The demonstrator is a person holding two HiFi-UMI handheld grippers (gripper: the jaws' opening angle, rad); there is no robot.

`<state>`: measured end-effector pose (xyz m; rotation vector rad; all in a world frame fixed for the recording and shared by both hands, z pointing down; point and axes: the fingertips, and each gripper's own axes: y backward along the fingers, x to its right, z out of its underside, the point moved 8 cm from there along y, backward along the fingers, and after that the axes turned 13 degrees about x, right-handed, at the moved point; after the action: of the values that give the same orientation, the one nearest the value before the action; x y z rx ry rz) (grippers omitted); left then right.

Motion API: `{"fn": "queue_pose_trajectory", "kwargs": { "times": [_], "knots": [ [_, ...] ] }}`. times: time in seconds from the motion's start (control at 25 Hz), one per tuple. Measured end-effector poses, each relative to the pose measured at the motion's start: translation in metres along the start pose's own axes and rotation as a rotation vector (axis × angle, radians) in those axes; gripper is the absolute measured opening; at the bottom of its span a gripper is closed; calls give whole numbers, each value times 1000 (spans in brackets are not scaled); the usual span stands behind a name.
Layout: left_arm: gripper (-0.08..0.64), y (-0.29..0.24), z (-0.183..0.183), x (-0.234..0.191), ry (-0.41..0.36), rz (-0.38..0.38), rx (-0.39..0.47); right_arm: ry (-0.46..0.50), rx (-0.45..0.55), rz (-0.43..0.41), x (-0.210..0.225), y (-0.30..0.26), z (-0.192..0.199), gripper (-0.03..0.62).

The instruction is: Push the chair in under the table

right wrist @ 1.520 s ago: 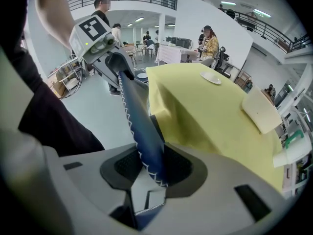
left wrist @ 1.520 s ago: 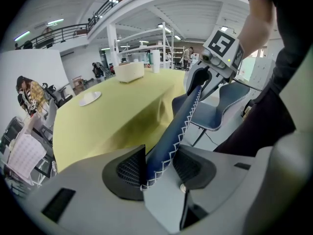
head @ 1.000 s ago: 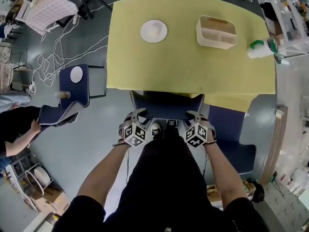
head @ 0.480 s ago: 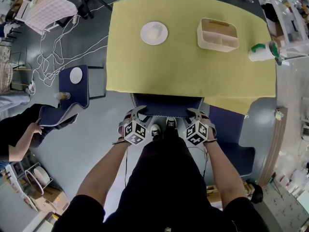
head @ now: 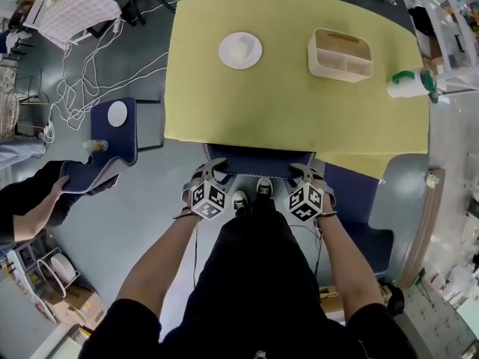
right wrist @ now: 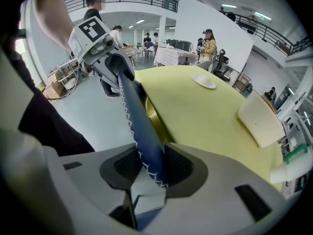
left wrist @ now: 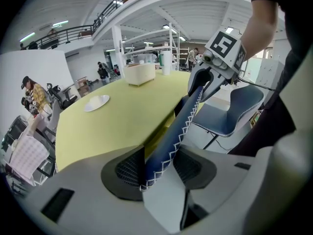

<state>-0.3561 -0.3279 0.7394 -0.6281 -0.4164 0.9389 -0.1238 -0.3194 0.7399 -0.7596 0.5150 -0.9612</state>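
The chair (head: pixel 258 163) is set at the near edge of the table (head: pixel 299 111), directly ahead of the wearer's shoes (head: pixel 239 199); only its dark blue backrest with white zigzag stitching is seen from the head view, the seat and legs being hidden beneath the yellow tabletop, so how far under it reaches cannot be judged. The backrest's top edge is held at both ends: the left gripper (head: pixel 212 168) is clamped on the left corner and the right gripper (head: pixel 305 172) on the right corner; in each gripper view the padded edge is pinched between the dark pads, the jaws standing only as far apart as the backrest is thick. In the head view the jaw tips are partly covered by the marker cubes. The table's near edge lies just beyond the backrest; whether they touch cannot be told. A white plate (head: pixel 240 50) and a cream divided box (head: pixel 340 53) are kept well back from that edge; a white bottle (head: pixel 408 83) with a green cap lies at the right edge. A second chair (head: pixel 359 208) stands just beside on the right, partly covered by the table's corner; open grey floor (head: pixel 165 200) is left on the other side, as far as a third chair (head: pixel 112 137) and a person (head: pixel 30 200) cut off by the frame.
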Motion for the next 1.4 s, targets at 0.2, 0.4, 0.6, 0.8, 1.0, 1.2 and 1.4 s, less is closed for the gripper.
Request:
{"fn": "queue_pose_trajectory", "kwargs": {
  "times": [0.2,0.4,0.6,0.8,1.0,1.2,1.4],
  "knots": [
    [191,0,0,1,23,10,-27,9,-14,-32,-1,1,0,137],
    [196,4,-2,4,-1,16,-86,46,-43,-39,-6,5,-3,137],
    [196,19,-2,8,-3,36,-113,69,-29,-46,-18,17,-9,136],
    [195,41,-8,15,37,52,-63,4,37,8,-22,42,-17,94],
    [149,58,-25,21,84,31,44,-99,133,59,-16,67,-33,31],
    [58,72,-53,29,80,-10,129,-171,192,106,-9,89,-53,21],
    [23,88,-76,38,100,-31,212,-190,260,148,-13,108,-75,20]
  ]
}}
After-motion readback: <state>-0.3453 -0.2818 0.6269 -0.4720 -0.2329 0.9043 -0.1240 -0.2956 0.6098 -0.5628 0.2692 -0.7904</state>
